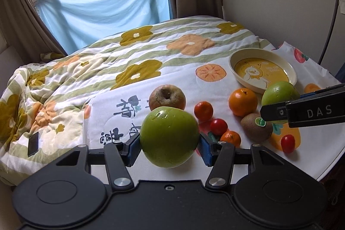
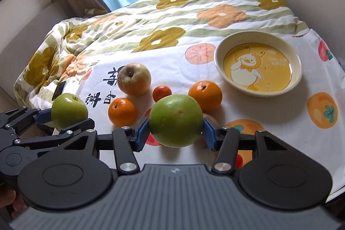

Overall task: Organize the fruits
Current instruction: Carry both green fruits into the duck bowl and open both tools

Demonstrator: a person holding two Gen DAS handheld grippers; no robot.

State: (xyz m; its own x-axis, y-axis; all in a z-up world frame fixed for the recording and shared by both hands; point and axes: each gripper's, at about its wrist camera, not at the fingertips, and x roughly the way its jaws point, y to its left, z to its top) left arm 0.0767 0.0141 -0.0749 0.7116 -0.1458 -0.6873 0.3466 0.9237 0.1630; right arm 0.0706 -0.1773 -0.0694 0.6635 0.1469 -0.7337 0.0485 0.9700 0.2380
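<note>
Between the two grippers and the duck-printed bowl (image 2: pixel 258 67), which stands at the far right of the cloth, loose fruit is scattered: one brownish apple (image 2: pixel 134 79), one kiwi (image 1: pixel 256 127), four oranges and two cherry tomatoes are counted. A smooth green apple (image 1: pixel 169 136) is clamped in the left gripper (image 1: pixel 169 147). A dimpled green citrus (image 2: pixel 176 121) is clamped in the right gripper (image 2: pixel 176 133), both held above the cloth's near edge.

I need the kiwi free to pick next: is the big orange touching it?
Cannot tell. In the left wrist view the big orange and the kiwi overlap with no gap visible, but depth is unclear; the right wrist view hides the kiwi.
</note>
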